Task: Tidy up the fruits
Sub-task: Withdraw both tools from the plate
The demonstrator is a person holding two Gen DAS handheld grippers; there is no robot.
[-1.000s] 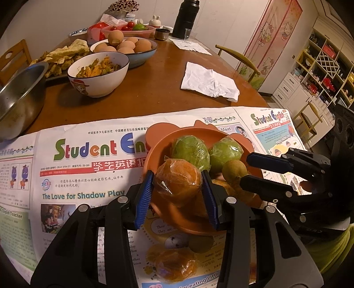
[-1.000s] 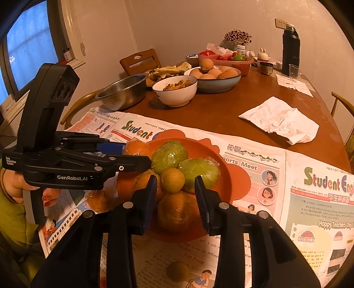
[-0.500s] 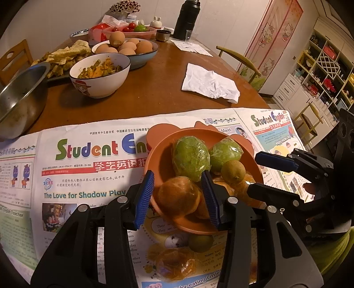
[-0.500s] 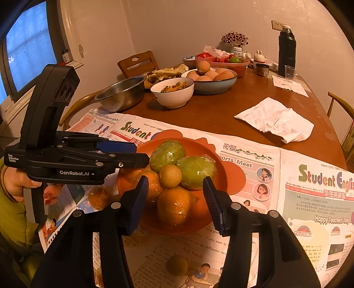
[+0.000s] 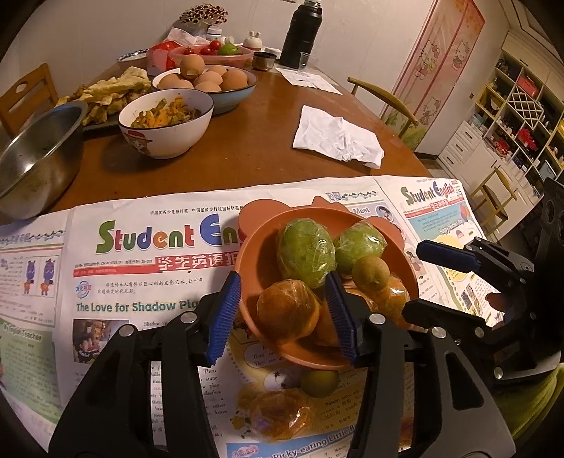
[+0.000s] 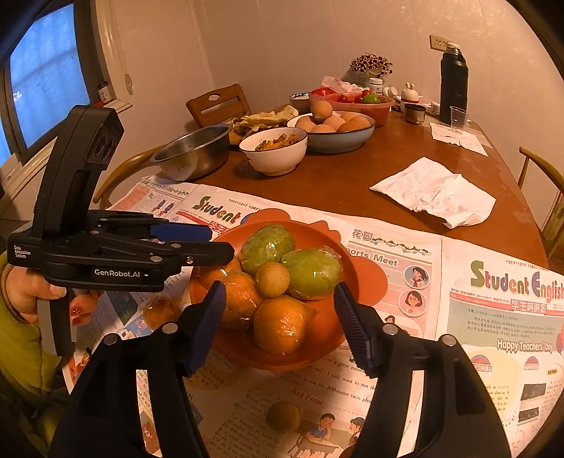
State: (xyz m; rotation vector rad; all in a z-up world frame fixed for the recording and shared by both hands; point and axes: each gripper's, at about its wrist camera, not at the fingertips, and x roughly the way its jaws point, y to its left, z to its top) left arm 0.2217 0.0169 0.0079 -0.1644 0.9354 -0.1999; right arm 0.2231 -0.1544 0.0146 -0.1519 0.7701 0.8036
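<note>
An orange plate on newspaper holds two wrapped green fruits, a small brown fruit and several wrapped oranges. My left gripper is open, its jaws on either side of the near orange without touching it; it also shows in the right wrist view. My right gripper is open wide over the plate's near rim. A wrapped orange and a small green fruit lie loose on the newspaper; another small fruit shows in the right wrist view.
Behind the newspaper stand a steel bowl, a white bowl of food, a bowl of eggs, a crumpled napkin and a black flask. Chairs stand around the table.
My left gripper set its wrapped orange down on the plate and opened. My right gripper opened wide, let go of the front orange and drew back a little.
</note>
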